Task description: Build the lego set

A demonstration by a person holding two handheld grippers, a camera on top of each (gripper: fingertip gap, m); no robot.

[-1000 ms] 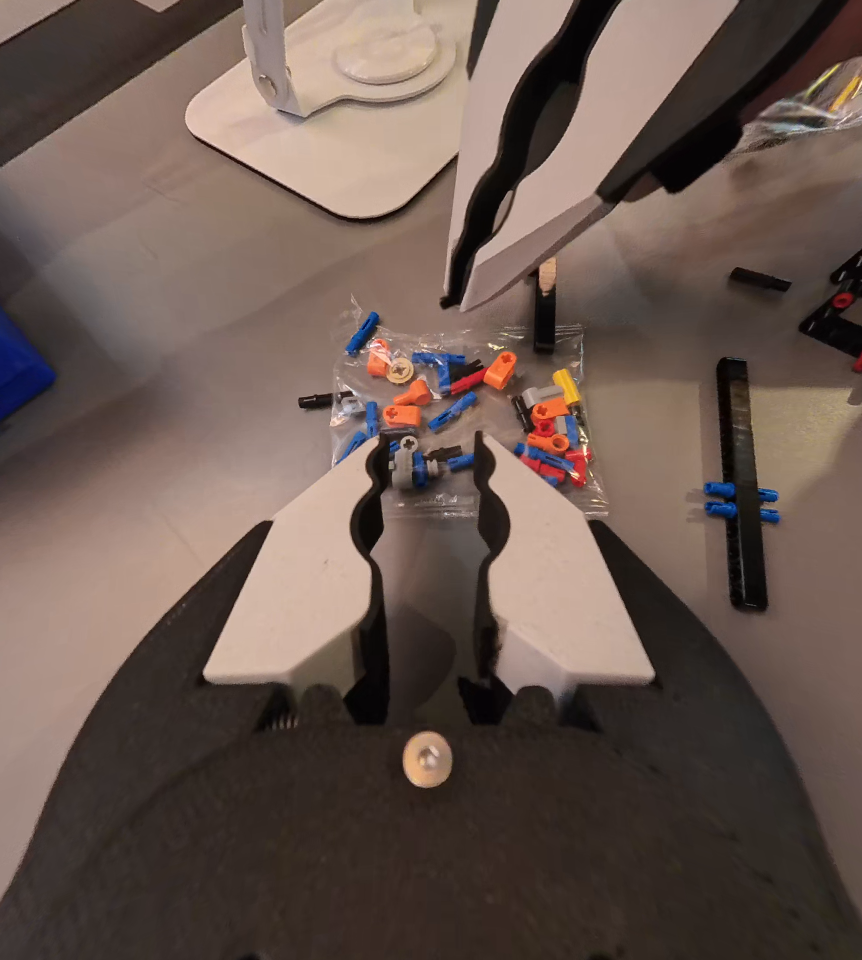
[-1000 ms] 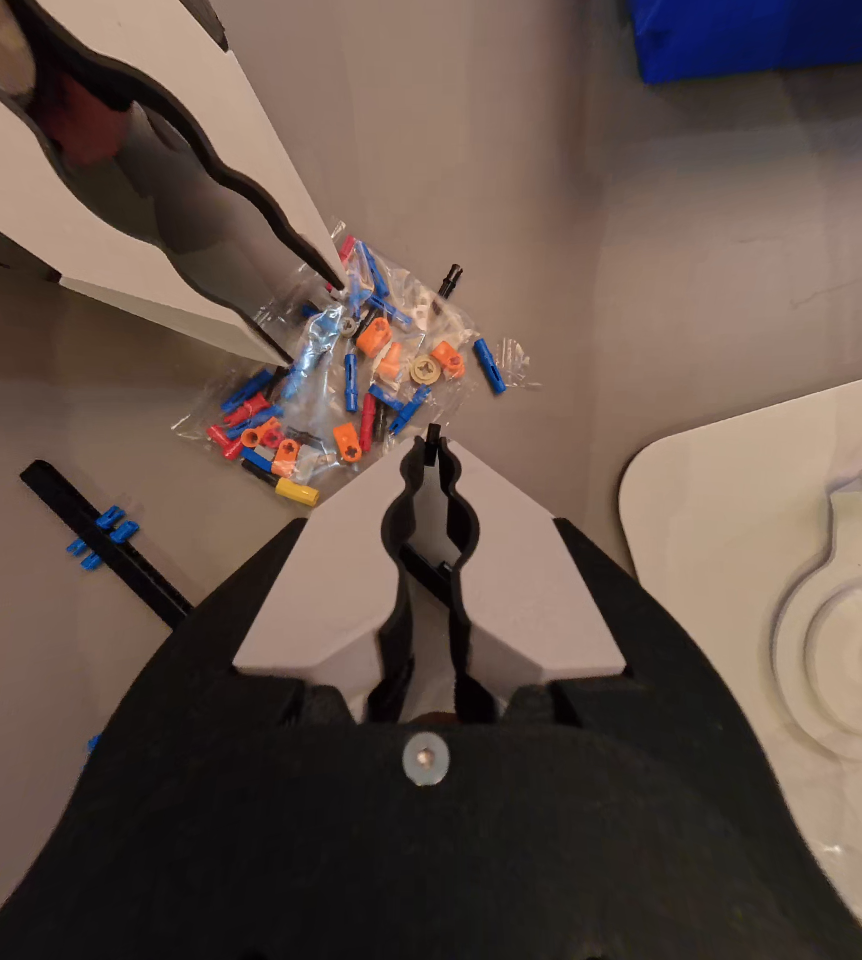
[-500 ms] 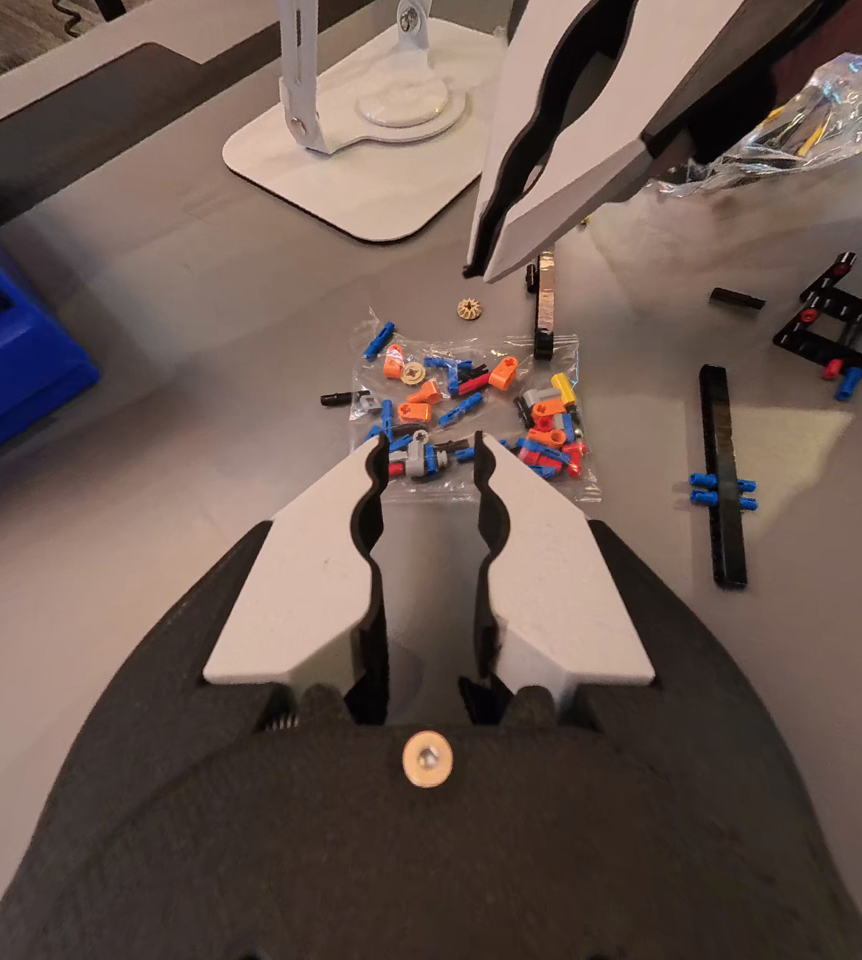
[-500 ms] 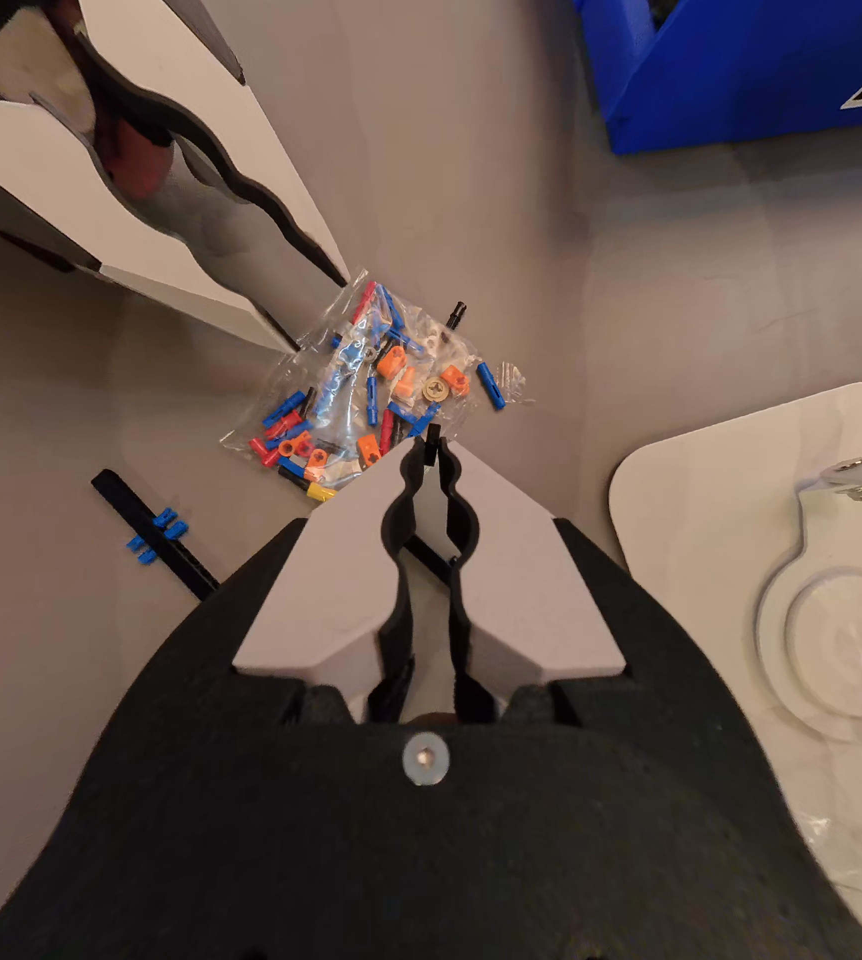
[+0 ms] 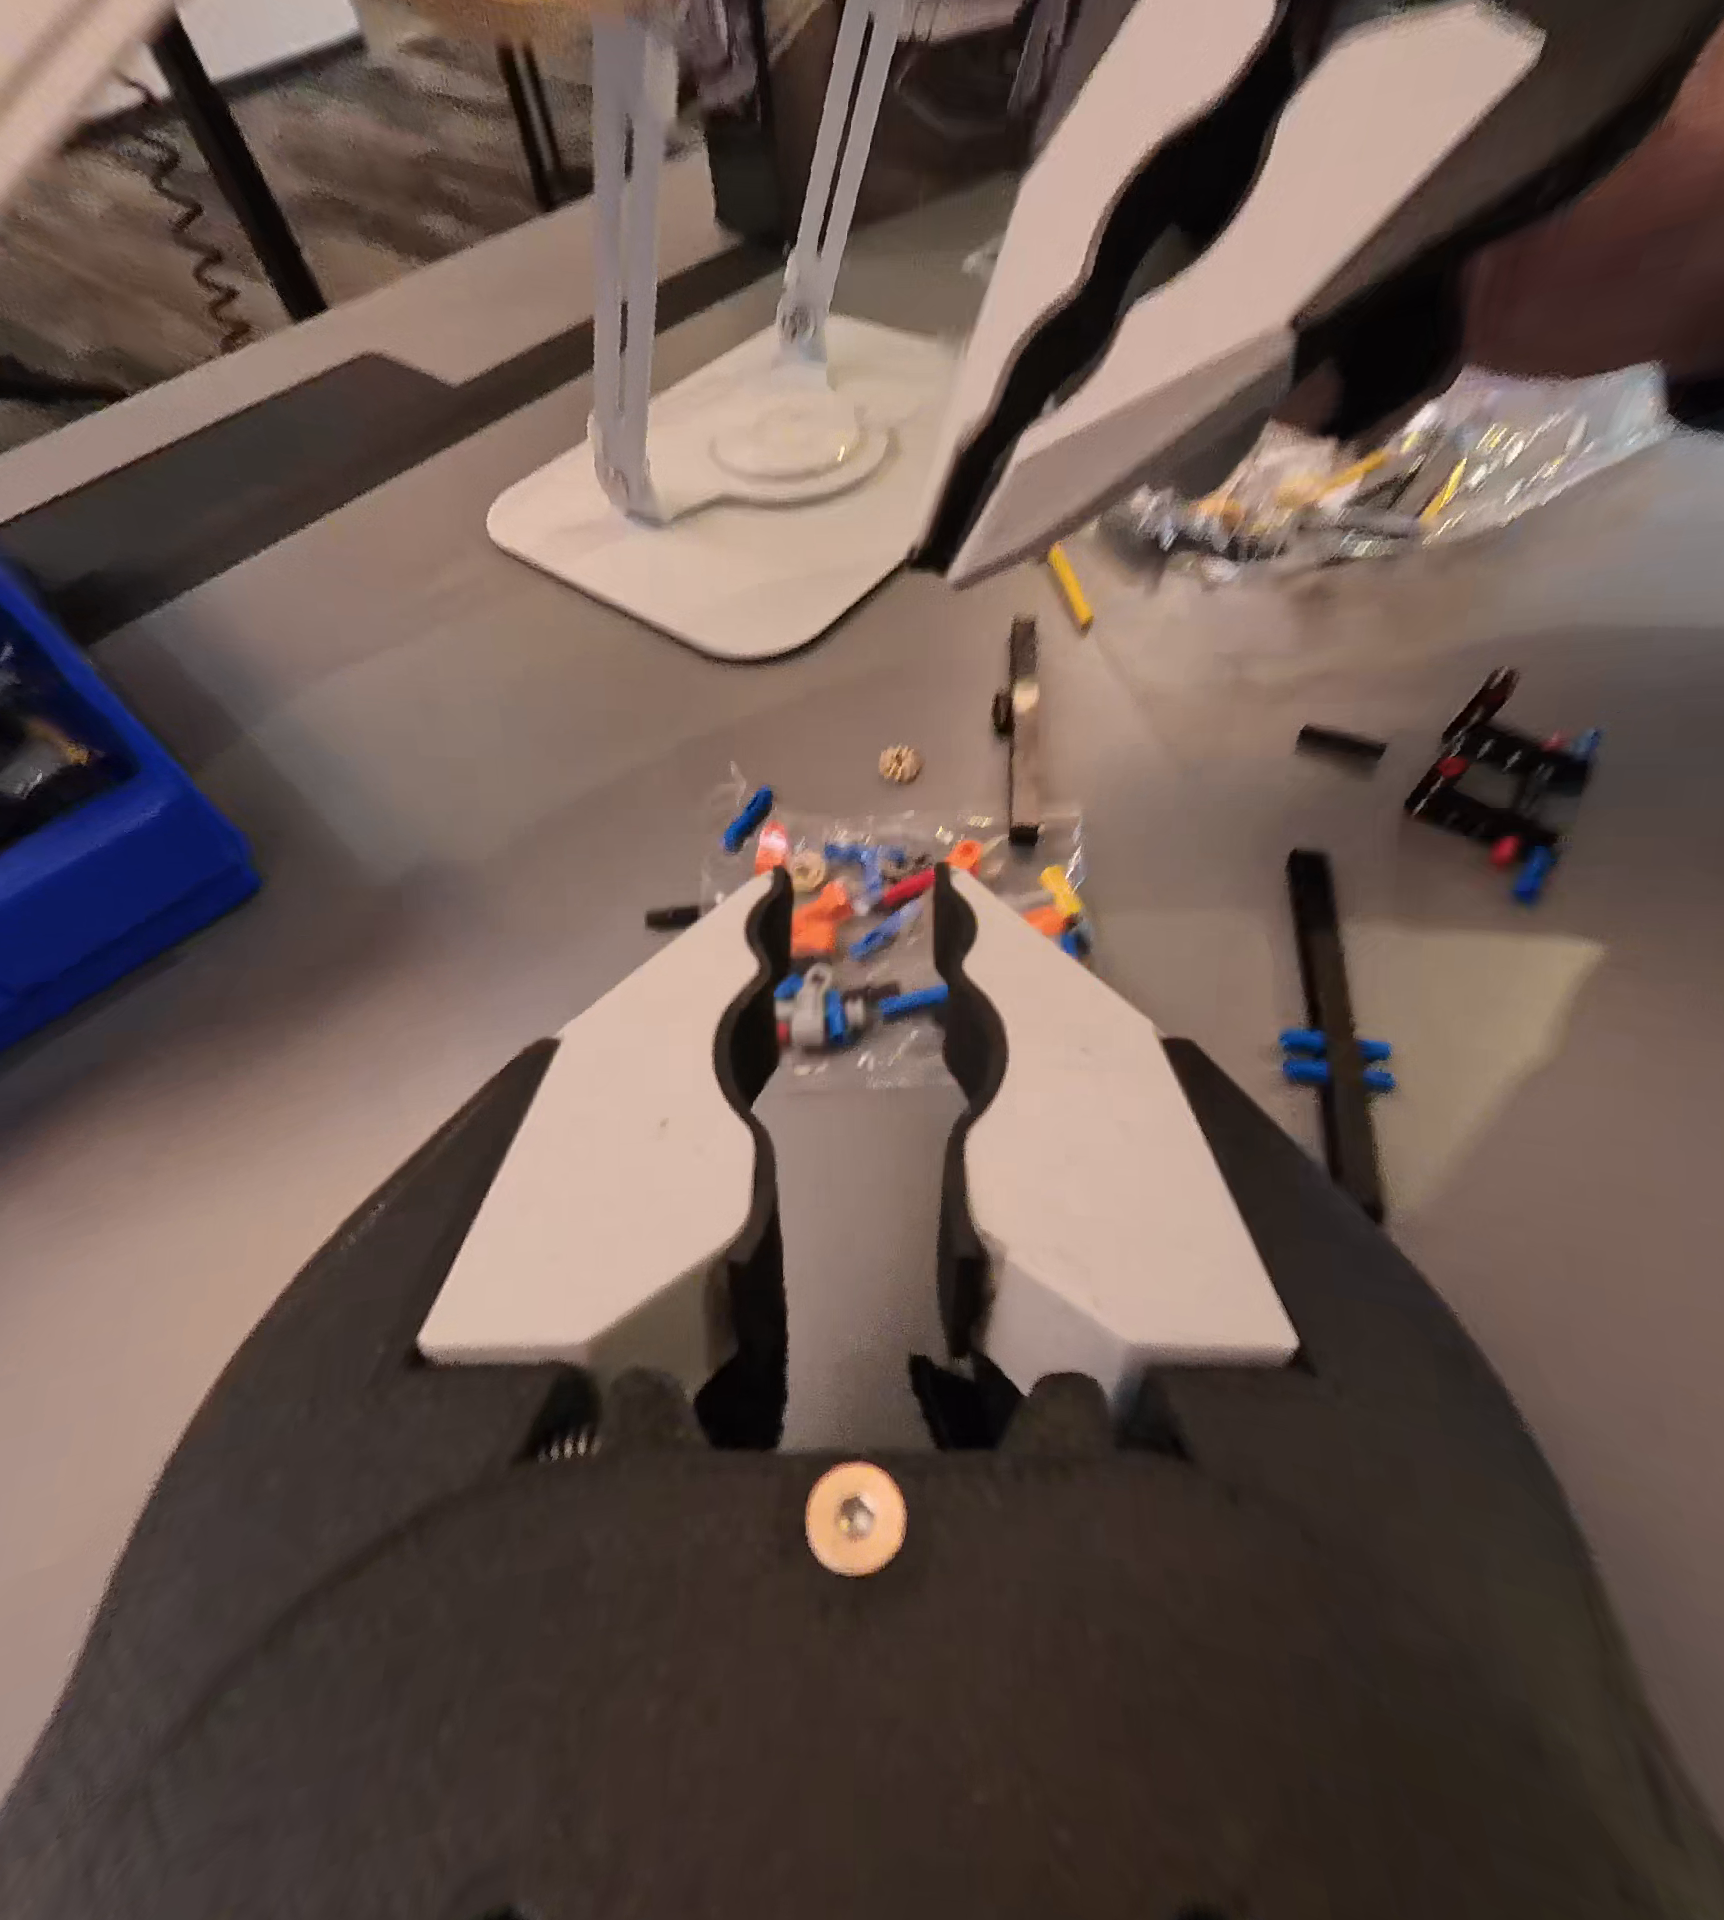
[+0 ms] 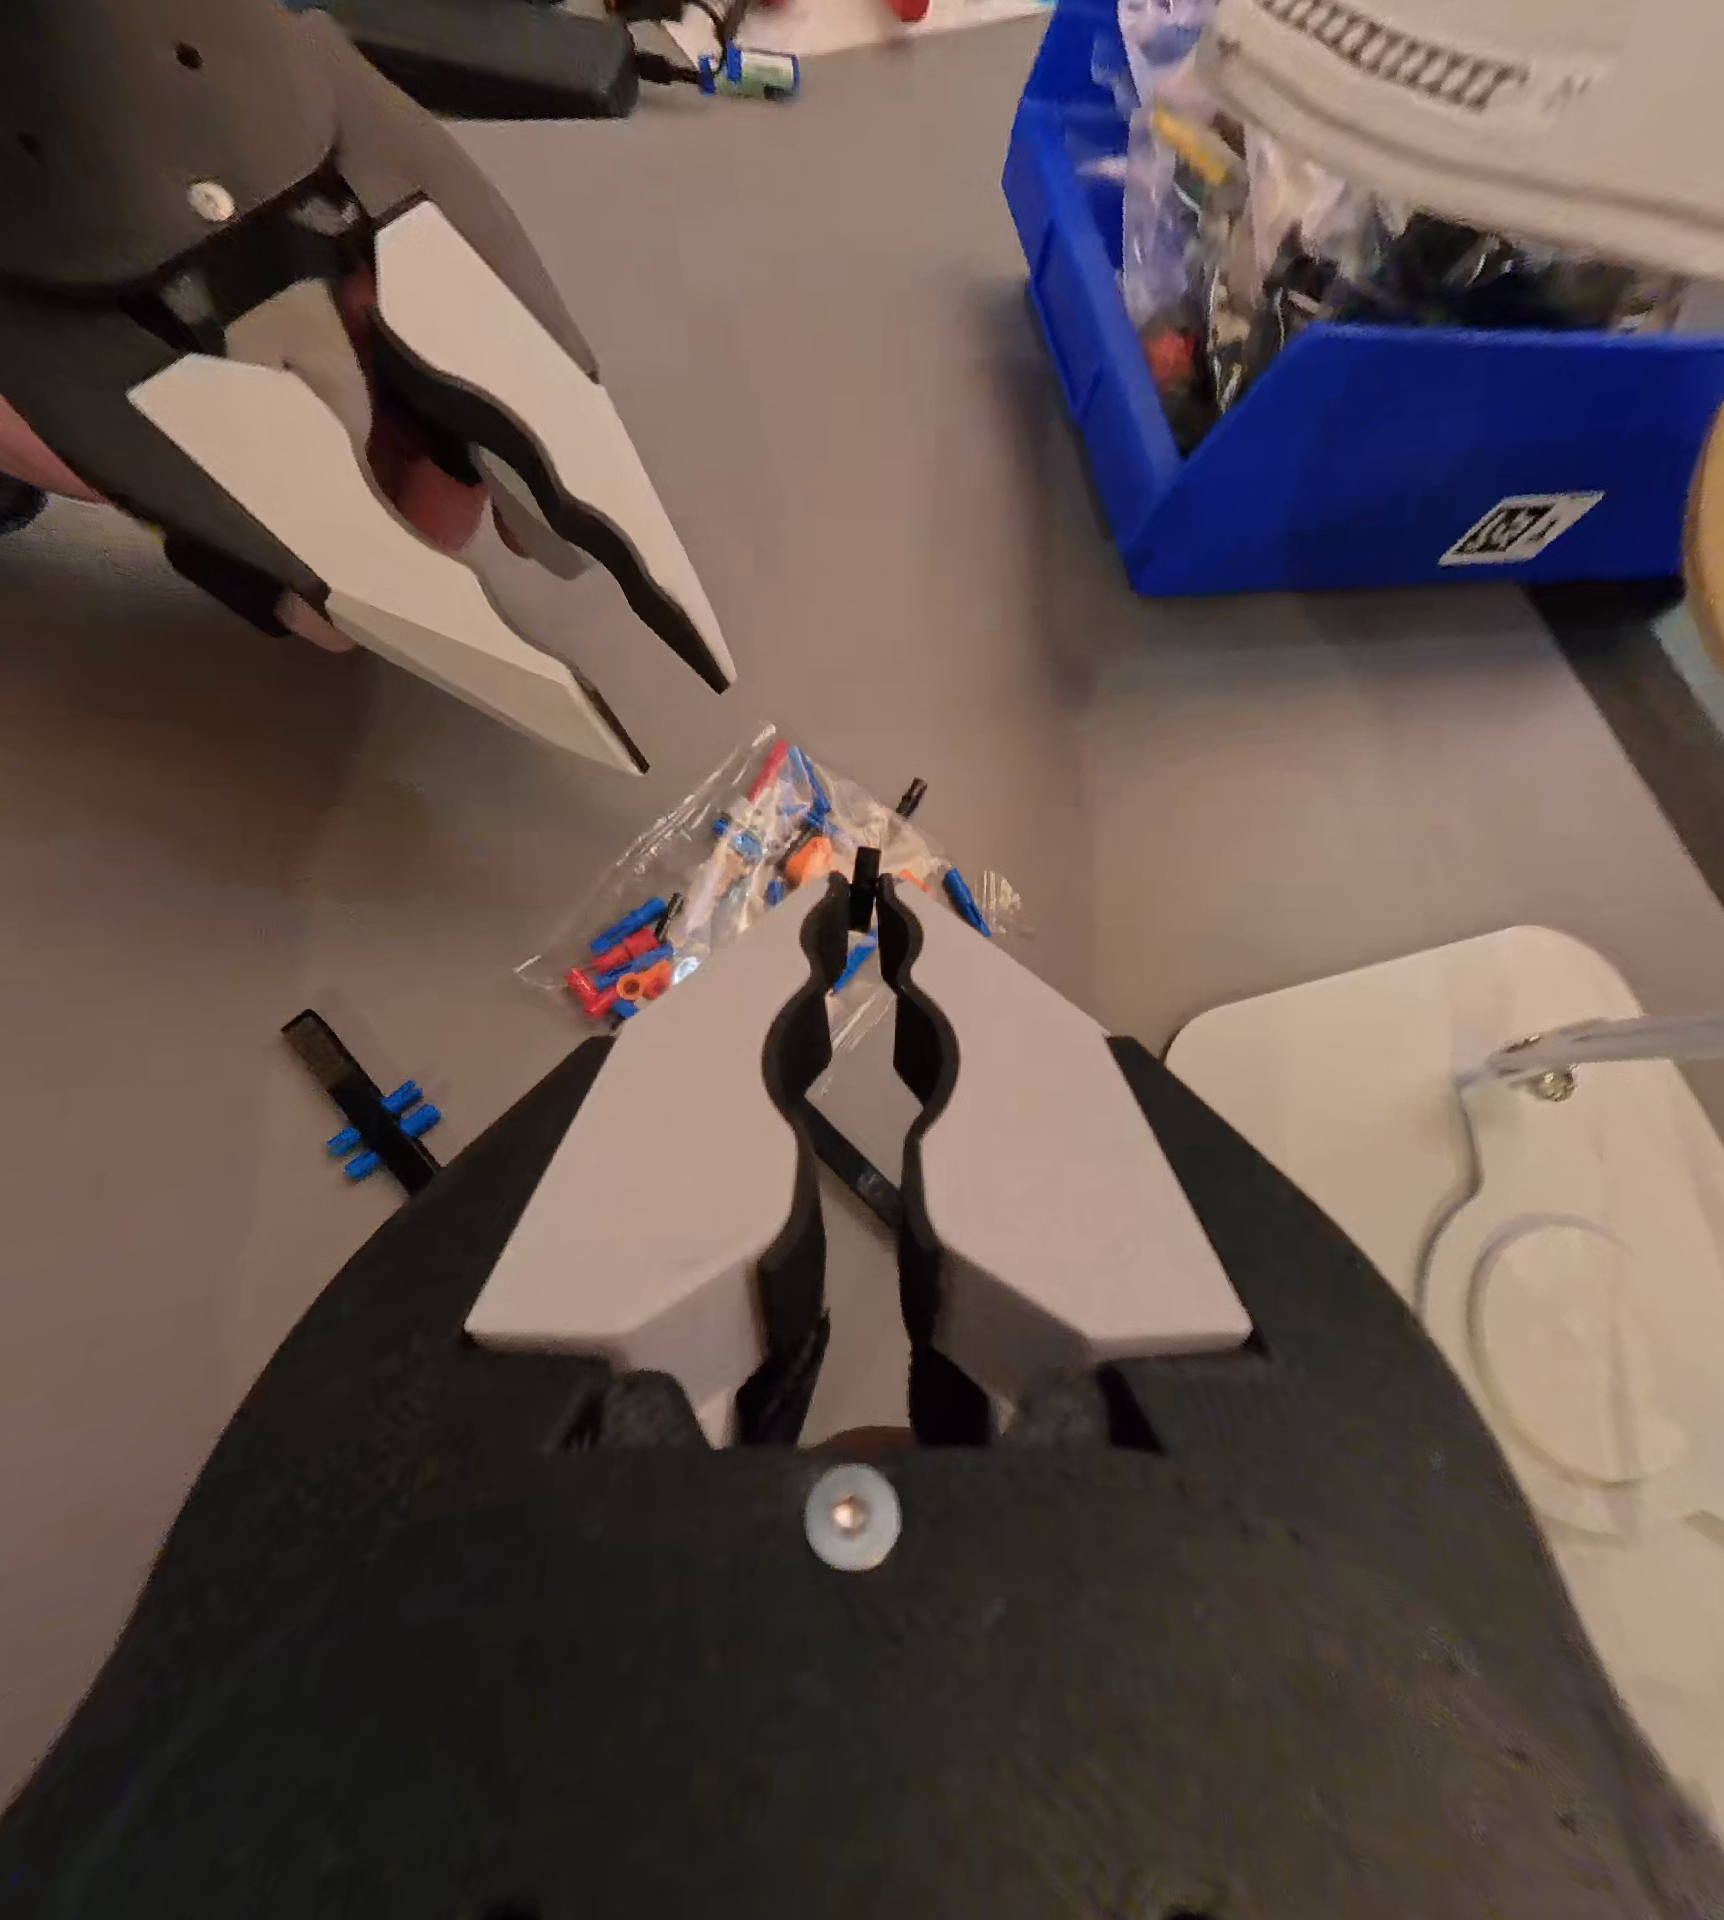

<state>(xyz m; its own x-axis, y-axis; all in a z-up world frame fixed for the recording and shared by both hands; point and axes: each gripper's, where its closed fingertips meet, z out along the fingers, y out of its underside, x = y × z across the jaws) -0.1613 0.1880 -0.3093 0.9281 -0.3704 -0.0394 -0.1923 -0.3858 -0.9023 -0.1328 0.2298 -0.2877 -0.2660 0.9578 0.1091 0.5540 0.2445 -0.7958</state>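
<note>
Right gripper [image 6: 863, 899] clamped at the tips on a small black pin [image 6: 864, 871], which stands up between the tips. Gripper sits above the near edge of the clear bag [image 6: 733, 883] of small parts: blue, red and orange pins and connectors lying flat on the grey table [image 6: 889, 520]

Left gripper [image 5: 858, 878] empty, fingers apart, hanging over the same bag [image 5: 889, 935] from the opposite side. Neither gripper touches the bag, as far as the views show

Other pieces on the table:
- long black beam [image 5: 1331, 1029] with blue pins through it, right of the bag
- second black beam [image 5: 1022, 748] beyond the bag, tan gear [image 5: 903, 766] beside it
- small black frame [image 5: 1492, 779] with red and blue pins, far right, well apart from the bag
- blue bin [image 6: 1357, 436] of bagged parts; larger clear bag [image 5: 1398, 488] behind

Judgement: step in hand is carrying the pin to a hole in one of the black pieces; which one, cannot tell. To do it well:
- keep the squeeze steady, the hold is only at the tips and the pin could twist or flip out
- line the pin's axis with the hole before pushing
- use the left to pin the receiving piece down, otherwise it will likely slide on the smooth table

Writing: white square tag with a black pattern on the bin front [image 6: 1518, 527], blurred, not readable. No brand mark visible on parts or bags
</note>
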